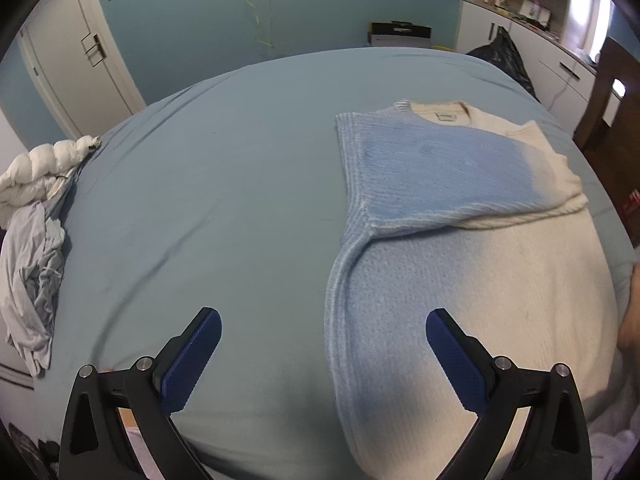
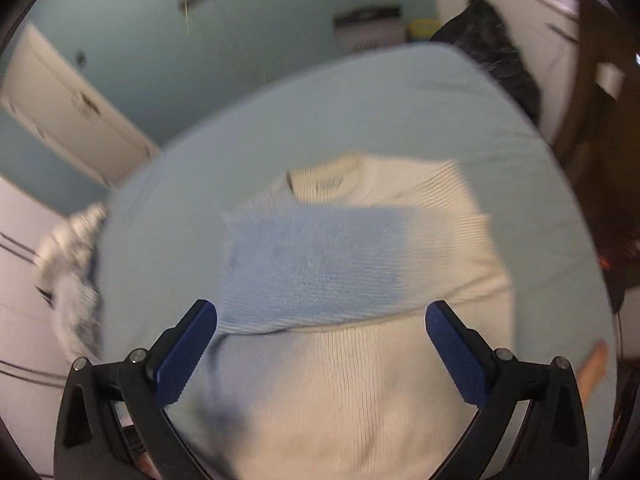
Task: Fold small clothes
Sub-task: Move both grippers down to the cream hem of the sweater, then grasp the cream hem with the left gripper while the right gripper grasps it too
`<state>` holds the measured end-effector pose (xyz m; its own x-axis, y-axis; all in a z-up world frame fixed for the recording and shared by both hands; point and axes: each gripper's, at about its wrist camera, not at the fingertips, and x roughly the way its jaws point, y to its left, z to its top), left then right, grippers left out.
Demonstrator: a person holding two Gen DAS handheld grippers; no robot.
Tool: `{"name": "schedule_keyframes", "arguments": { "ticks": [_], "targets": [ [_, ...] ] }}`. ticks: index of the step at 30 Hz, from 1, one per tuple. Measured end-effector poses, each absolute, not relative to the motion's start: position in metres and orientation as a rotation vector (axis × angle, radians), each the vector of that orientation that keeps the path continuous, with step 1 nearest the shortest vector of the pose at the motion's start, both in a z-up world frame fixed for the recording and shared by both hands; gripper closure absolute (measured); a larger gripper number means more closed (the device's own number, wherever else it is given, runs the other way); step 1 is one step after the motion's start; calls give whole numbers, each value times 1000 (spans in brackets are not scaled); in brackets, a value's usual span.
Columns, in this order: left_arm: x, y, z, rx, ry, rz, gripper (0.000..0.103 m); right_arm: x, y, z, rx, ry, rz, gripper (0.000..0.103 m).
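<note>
Both hand-held grippers, left [image 1: 324, 354] and right [image 2: 322, 346], gape empty above the sweater [image 1: 460, 264], sleeve folded across for squaring on the bed [image 1: 208, 184].

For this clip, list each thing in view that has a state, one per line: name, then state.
Blue-and-cream knitted sweater: flat on the bed, one sleeve folded across the chest, not gripped.
Left hand-held gripper: open, empty.
Right hand-held gripper: open, empty, above the sweater.
Pale grey crumpled cloth: bunched, unfolded, at the bed's left edge.
White puffy quilted item: heaped beside it.
White door: shut.
</note>
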<state>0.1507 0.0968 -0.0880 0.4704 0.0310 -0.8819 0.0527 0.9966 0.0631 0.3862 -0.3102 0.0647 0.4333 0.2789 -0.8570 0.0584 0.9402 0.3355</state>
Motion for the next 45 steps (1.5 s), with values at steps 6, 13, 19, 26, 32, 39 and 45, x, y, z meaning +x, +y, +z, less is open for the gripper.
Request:
{"name": "schedule_keyframes", "arguments": {
  "ticks": [6, 13, 19, 26, 32, 39, 45],
  "targets": [
    [128, 80, -78, 200, 1049, -1, 0, 292, -353, 167, 343, 927, 61, 1],
    [106, 69, -40, 142, 1094, -18, 0, 265, -356, 45, 266, 1108, -42, 1],
    [84, 65, -40, 19, 1224, -60, 0, 250, -373, -54, 348, 1335, -24, 1],
    [77, 66, -126, 70, 1417, 3, 0, 224, -396, -55, 282, 1449, -67, 1],
    [83, 78, -190, -33, 1562, -17, 0, 222, -395, -68, 241, 1501, -47, 1],
    [70, 79, -262, -198, 1768, -81, 0, 244, -397, -116, 229, 1597, -86, 1],
    [53, 79, -301, -137, 1835, -40, 0, 245, -401, -130, 263, 1655, -62, 1]
  ]
}}
